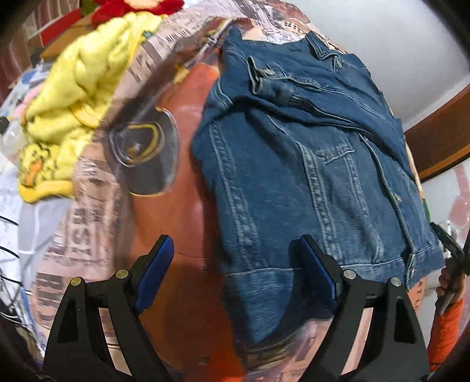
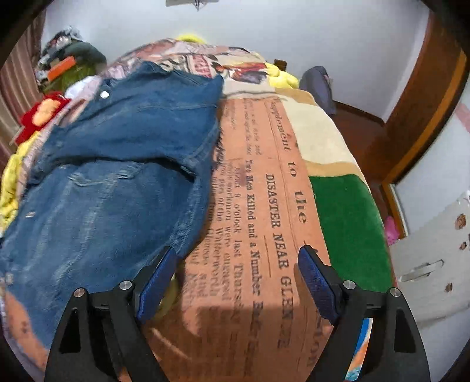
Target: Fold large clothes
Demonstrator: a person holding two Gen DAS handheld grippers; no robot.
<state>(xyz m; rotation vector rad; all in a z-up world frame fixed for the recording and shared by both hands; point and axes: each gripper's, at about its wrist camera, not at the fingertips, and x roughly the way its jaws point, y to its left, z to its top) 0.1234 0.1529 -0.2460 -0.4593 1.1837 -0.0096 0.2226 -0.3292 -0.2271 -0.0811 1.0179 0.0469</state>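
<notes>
A blue denim jacket (image 1: 308, 164) lies on a bed covered by a printed blanket (image 1: 164, 205), with one sleeve folded across its chest. My left gripper (image 1: 238, 273) is open and empty, hovering above the jacket's near hem and the blanket beside it. In the right wrist view the jacket (image 2: 111, 176) fills the left half. My right gripper (image 2: 238, 282) is open and empty above the newspaper-print blanket (image 2: 264, 205), with its left finger just off the jacket's edge.
A heap of yellow clothing (image 1: 73, 102) lies on the bed left of the jacket, with red items (image 1: 126, 8) behind. A green patch (image 2: 346, 223) marks the bed's right side. A wooden door frame (image 2: 426, 102) and a white wall (image 2: 264, 23) stand beyond.
</notes>
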